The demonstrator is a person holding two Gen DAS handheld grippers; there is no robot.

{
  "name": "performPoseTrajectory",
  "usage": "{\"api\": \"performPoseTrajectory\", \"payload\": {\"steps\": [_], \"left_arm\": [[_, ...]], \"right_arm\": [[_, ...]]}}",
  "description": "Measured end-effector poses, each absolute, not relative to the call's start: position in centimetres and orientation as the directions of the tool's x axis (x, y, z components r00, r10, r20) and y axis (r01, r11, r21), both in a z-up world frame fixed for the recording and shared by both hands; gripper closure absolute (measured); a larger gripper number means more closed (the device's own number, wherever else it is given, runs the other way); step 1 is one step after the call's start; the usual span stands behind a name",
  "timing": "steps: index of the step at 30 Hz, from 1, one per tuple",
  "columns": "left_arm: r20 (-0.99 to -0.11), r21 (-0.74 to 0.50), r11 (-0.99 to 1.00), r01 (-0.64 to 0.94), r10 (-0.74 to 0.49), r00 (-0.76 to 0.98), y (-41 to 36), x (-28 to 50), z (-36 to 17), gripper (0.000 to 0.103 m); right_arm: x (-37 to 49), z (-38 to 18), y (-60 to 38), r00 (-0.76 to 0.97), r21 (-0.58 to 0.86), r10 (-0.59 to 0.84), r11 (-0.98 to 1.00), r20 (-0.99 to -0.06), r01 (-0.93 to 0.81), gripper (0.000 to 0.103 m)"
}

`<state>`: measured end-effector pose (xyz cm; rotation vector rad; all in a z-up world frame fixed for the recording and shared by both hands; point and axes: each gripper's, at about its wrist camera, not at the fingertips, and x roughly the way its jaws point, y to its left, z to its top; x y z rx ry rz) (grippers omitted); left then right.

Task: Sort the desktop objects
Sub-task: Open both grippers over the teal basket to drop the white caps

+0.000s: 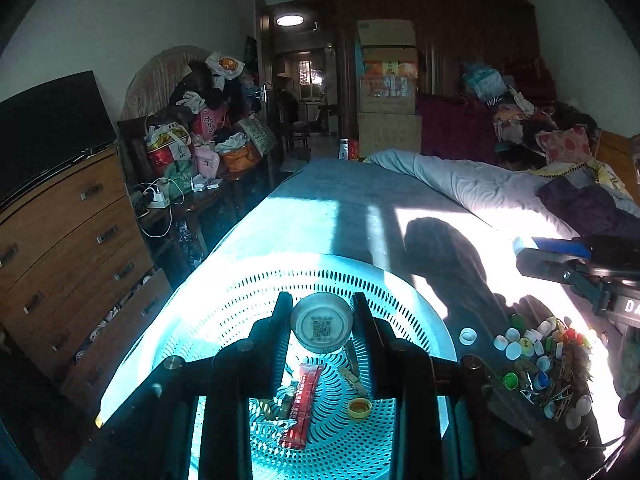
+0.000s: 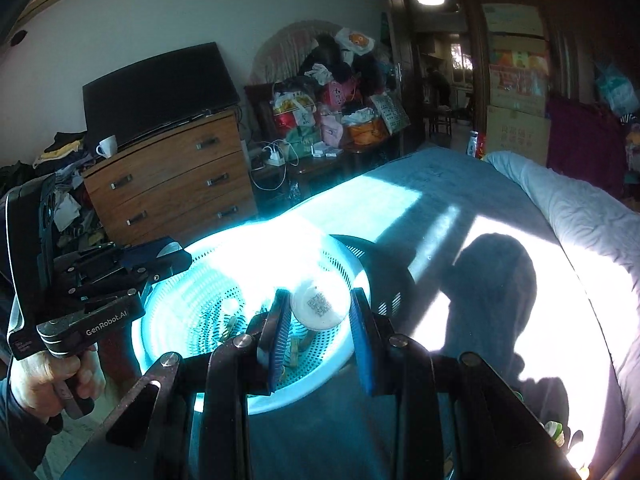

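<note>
A perforated cyan plastic basket (image 1: pixel 240 300) sits on the bed. In it lie a red sachet (image 1: pixel 302 404), an orange cap (image 1: pixel 359 408) and wooden clothespins (image 1: pixel 352 380). My left gripper (image 1: pixel 322 322) hangs above it, shut on a white bottle cap with a QR code (image 1: pixel 322 324). My right gripper (image 2: pixel 318 308) is over the same basket (image 2: pixel 192 292), its jaws around a white QR cap (image 2: pixel 318 306), touching at the left pad; a gap shows at the right. A pile of caps and clothespins (image 1: pixel 540 360) lies right of the basket.
The left device (image 2: pixel 80 300) and the hand holding it show at left in the right wrist view. A wooden dresser (image 2: pixel 172 184) with a TV stands left of the bed. A grey duvet (image 1: pixel 460 184) lies at the right. Cluttered bags fill the back.
</note>
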<state>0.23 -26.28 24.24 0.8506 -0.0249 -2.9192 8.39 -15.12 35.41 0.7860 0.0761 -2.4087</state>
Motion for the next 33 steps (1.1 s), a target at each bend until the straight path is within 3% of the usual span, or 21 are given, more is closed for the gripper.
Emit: {"api": "performPoseTrajectory", "payload": {"steps": [7, 13, 33], "left_arm": [[-0.657, 0.052, -0.994, 0.092, -0.103, -0.747, -28.6, -3.1, 23.2, 0.073], [-0.816, 0.013, -0.999, 0.047, -0.038, -0.577, -29.6, -6.5, 19.9, 0.073], [-0.820, 0.054, -0.997, 0.055, -0.076, -0.567, -29.5, -7.3, 19.1, 0.073]], "right_arm": [[5.8, 36.2, -19.2, -0.563, 0.140, -0.566, -0.769, -0.602, 0.623, 0.075], [2.5, 33.9, -22.1, -0.378, 0.234, -0.578, -0.720, -0.723, 0.653, 0.075], [1.8, 32.7, -23.8, -0.354, 0.223, -0.566, -0.711, -0.745, 0.667, 0.075]]}}
